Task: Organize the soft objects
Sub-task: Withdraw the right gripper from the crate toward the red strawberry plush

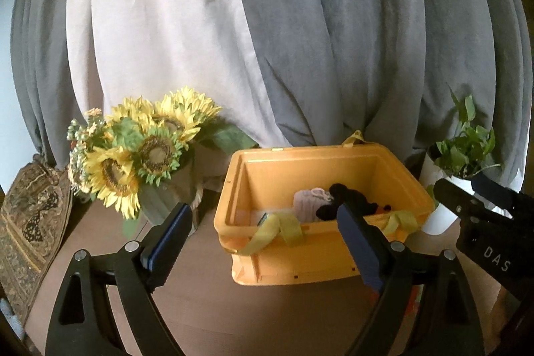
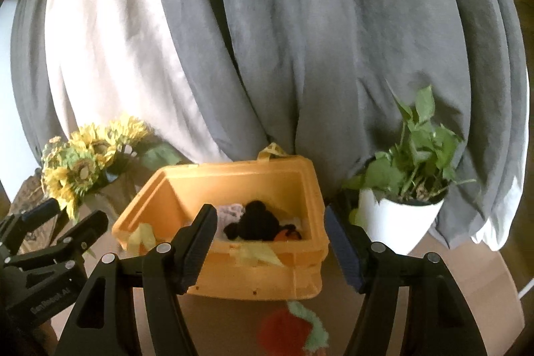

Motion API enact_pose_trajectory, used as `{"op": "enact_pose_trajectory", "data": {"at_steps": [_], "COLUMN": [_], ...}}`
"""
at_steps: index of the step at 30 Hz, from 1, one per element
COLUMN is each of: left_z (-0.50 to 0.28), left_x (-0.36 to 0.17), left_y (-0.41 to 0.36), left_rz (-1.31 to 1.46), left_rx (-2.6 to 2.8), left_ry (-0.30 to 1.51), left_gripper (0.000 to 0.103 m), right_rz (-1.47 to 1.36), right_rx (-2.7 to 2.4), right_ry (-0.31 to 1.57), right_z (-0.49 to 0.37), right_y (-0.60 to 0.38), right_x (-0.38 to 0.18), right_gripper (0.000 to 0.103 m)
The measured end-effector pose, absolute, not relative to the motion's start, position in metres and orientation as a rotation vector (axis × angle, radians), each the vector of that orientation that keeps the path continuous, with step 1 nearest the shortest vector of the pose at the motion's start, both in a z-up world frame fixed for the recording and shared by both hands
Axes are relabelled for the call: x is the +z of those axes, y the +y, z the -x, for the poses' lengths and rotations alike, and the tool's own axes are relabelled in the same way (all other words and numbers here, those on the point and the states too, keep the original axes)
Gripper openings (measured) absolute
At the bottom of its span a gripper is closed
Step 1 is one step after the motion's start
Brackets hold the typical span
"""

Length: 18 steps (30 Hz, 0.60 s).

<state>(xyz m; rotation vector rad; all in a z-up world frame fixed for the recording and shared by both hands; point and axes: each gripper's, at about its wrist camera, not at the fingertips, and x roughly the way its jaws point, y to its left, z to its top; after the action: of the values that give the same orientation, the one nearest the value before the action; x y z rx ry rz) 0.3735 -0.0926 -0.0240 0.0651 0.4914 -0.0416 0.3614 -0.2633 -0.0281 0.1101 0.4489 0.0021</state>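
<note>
Two claws, both mine, spread and empty: left claw (image 1: 263,229) and right claw (image 2: 270,239) hang before one yellow bin (image 1: 317,262) on the table (image 1: 200,306). Bare table lies between bin's near wall and me, where one red-and-green soft toy (image 2: 293,331) lies loose. Inside the bin I count one black plush (image 1: 347,201) beside one pale cloth (image 1: 308,201). One sunflower bunch (image 1: 140,155) crowds bin's left edge, one potted plant (image 2: 400,219) its right, curtains (image 1: 333,39) close behind

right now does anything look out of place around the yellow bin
One red and green plush toy lies on the table in front of the yellow bin, outside it, while the black plush and the other soft things sit inside.
</note>
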Motion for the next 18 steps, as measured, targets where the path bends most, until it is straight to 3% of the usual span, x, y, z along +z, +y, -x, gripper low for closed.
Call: {"op": "enact_pose_trajectory", "data": {"at_steps": [18], "left_z": [-0.36], "left_x": [-0.071], "left_y": [-0.109], "left_rz": [-0.109], "left_rx": [-0.037], "left_ry": [0.636], "left_gripper": [0.092], "right_rz": [-0.114], "right_rx": [0.023], "right_ry": [0.566], "right_z": [-0.341], "right_y": [-0.272], "right_x": [-0.073], "right_gripper": [0.068]}}
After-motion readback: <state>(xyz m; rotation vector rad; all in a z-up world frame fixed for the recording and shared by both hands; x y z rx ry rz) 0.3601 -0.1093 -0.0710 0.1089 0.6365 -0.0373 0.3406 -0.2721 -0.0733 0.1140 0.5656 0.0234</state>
